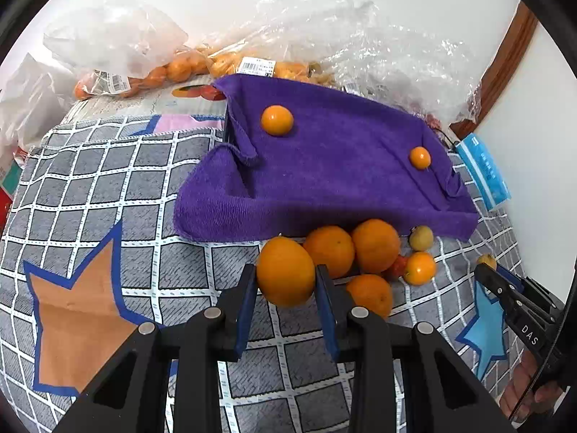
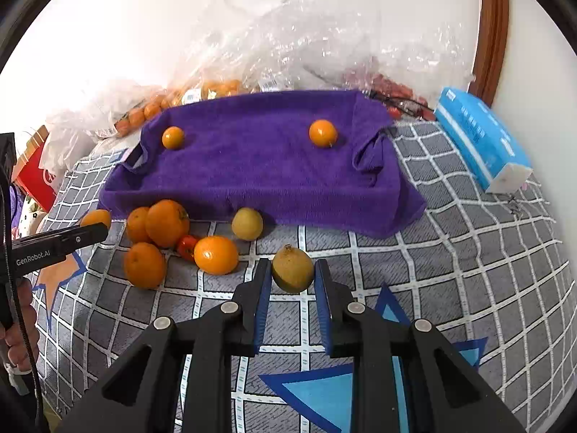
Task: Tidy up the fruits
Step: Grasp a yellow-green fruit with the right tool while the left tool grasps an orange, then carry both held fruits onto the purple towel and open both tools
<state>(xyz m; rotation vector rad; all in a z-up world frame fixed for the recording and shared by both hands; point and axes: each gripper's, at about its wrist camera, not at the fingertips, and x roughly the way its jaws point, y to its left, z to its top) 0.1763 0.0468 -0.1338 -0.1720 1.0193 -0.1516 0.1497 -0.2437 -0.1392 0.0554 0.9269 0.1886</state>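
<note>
Your left gripper [image 1: 286, 281] clamps an orange [image 1: 285, 270] just off the checked cloth [image 1: 108, 180] | your right gripper [image 2: 292, 274] grips a yellow-green fruit [image 2: 292, 269] — before the purple towel [image 2: 252, 173], two small oranges [image 2: 323, 132] on it

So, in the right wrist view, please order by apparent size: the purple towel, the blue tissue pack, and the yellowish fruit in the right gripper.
1. purple towel, clearly largest.
2. blue tissue pack.
3. yellowish fruit, held in the right gripper; it sits nearest the camera and looks bigger for it, yet smallest.
</note>
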